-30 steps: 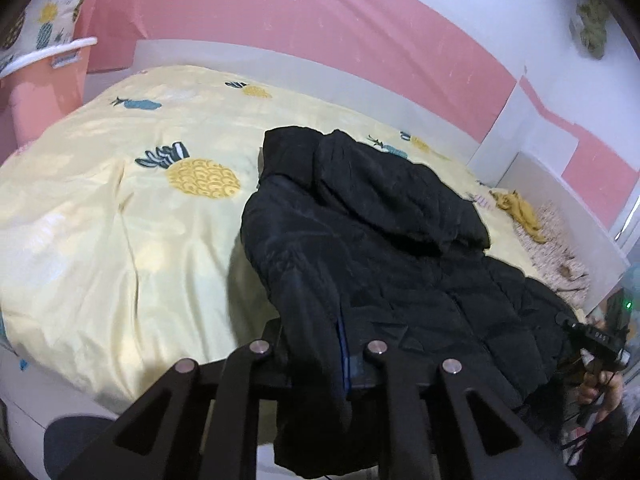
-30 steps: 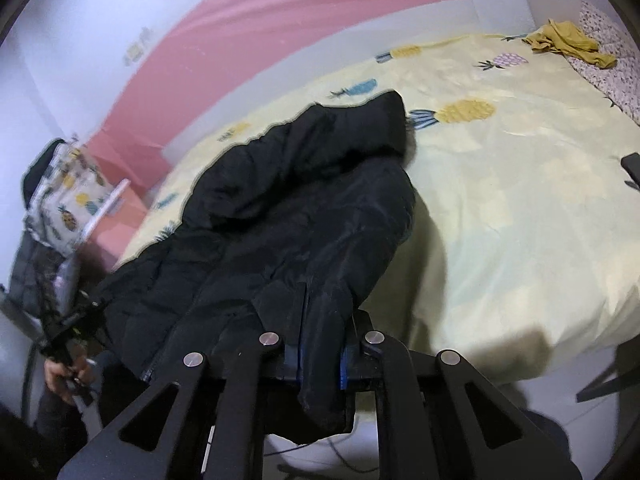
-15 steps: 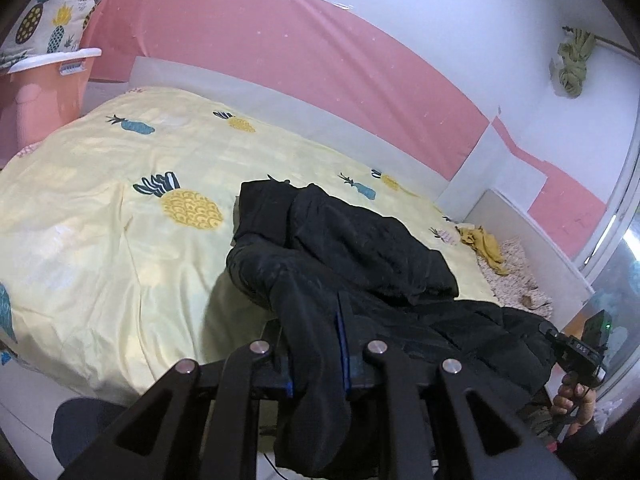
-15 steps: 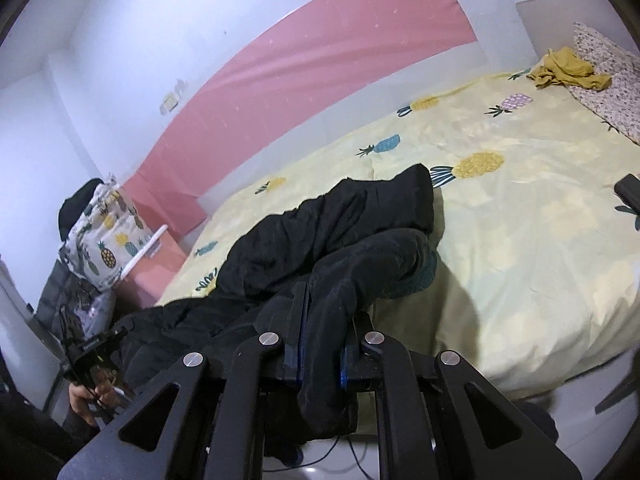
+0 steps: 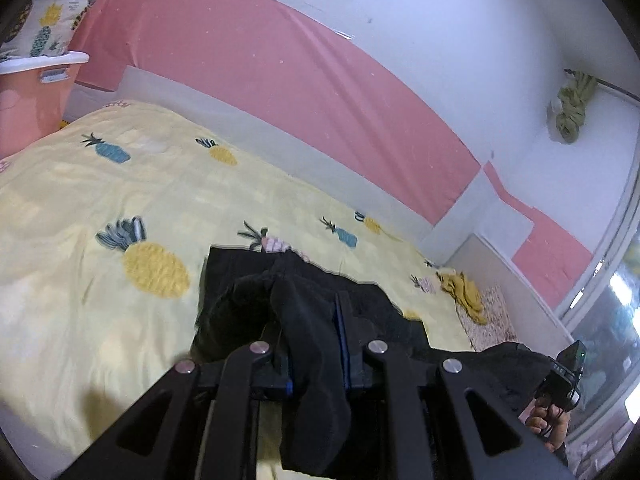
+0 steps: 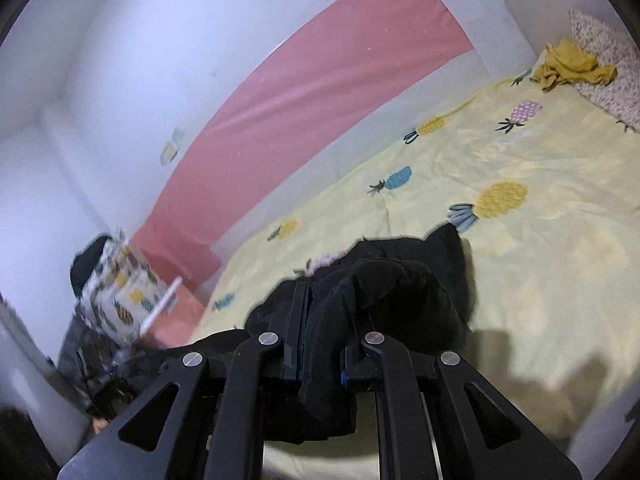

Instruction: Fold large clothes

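A black hooded jacket hangs between both grippers above the near edge of a bed with a yellow pineapple-print cover. My left gripper is shut on a fold of the jacket, which drapes down over its fingers. My right gripper is shut on another fold of the jacket. The jacket's far end with the hood still touches the bed. The right gripper also shows at the right edge of the left wrist view, held by a hand.
A mustard-yellow garment lies at the far side of the bed on a speckled blanket. A pink bin with pineapple-print cloth stands at the bed's left. Pink and white wall behind.
Both grippers rose and pulled back, lifting the jacket off the bed. It was spread flat a second ago; now it is bunched and hangs from the fingers.
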The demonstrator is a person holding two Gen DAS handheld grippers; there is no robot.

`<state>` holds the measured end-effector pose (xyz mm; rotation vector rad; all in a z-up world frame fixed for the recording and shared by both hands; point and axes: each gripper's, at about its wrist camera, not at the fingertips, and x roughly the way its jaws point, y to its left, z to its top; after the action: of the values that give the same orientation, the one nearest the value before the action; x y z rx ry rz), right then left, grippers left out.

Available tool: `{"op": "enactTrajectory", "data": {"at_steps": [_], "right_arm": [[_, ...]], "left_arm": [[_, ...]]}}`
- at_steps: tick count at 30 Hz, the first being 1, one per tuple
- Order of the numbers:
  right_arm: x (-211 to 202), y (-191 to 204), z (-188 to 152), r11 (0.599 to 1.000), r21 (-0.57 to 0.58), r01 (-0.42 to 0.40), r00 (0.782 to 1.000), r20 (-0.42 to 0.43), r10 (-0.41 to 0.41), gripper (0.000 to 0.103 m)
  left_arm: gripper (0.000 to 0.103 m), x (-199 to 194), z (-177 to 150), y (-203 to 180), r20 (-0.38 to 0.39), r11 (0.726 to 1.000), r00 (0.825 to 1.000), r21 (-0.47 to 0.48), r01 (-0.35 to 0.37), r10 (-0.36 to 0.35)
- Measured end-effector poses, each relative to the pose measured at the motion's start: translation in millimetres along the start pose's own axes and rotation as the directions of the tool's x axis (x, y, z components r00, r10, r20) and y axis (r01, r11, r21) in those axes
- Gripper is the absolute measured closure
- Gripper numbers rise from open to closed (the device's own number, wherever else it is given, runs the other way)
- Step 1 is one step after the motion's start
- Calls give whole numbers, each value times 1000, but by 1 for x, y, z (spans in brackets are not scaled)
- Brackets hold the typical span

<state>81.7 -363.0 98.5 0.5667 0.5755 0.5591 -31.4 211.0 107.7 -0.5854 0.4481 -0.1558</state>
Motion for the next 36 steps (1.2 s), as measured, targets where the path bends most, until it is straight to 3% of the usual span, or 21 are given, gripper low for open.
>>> {"op": "enactTrajectory", "data": {"at_steps": [6, 10, 15, 18, 23, 25, 27, 28, 32, 34, 36], "right_arm": [[85, -5, 60, 996, 72, 61, 997, -57, -57, 91], [157, -22, 87, 979, 103, 176, 974, -160, -158, 90], [229, -65, 80, 953, 112, 282, 927, -287, -241, 85], [252, -94, 65, 947, 165, 274, 922, -326, -210, 83], [243, -106, 63, 954, 225, 196, 944, -306, -122, 75], [226, -101, 73, 962, 242, 127, 963, -263, -61, 63], [208, -96, 84, 961, 269, 64, 979, -204, -8, 33], [194, -94, 90, 961, 272, 43, 988, -155, 0, 30], [156, -62, 100, 985, 158, 67, 998, -15, -65, 30], [154, -37, 91, 996, 46, 79, 997, -24, -78, 30], [170, -14, 71, 984, -105, 143, 983, -103, -153, 30]], "left_arm": [[86, 84, 54, 14, -49, 997, 998, -57, -45, 42], [86, 154, 75, 33, -124, 991, 988, -80, -107, 96], [82, 228, 66, 68, -231, 980, 961, -92, -178, 153], [80, 254, 55, 89, -270, 975, 954, -142, -173, 131], [78, 260, 53, 94, -271, 977, 959, -167, -135, 86], [77, 261, 56, 92, -272, 979, 959, -164, -124, 76], [72, 260, 58, 91, -273, 976, 960, -182, -120, 67], [70, 258, 59, 90, -273, 974, 960, -193, -118, 62], [47, 245, 70, 82, -239, 972, 971, -222, -74, 19], [43, 239, 76, 77, -216, 970, 976, -235, -59, 7], [40, 234, 82, 74, -206, 968, 979, -243, -59, 8]]}}
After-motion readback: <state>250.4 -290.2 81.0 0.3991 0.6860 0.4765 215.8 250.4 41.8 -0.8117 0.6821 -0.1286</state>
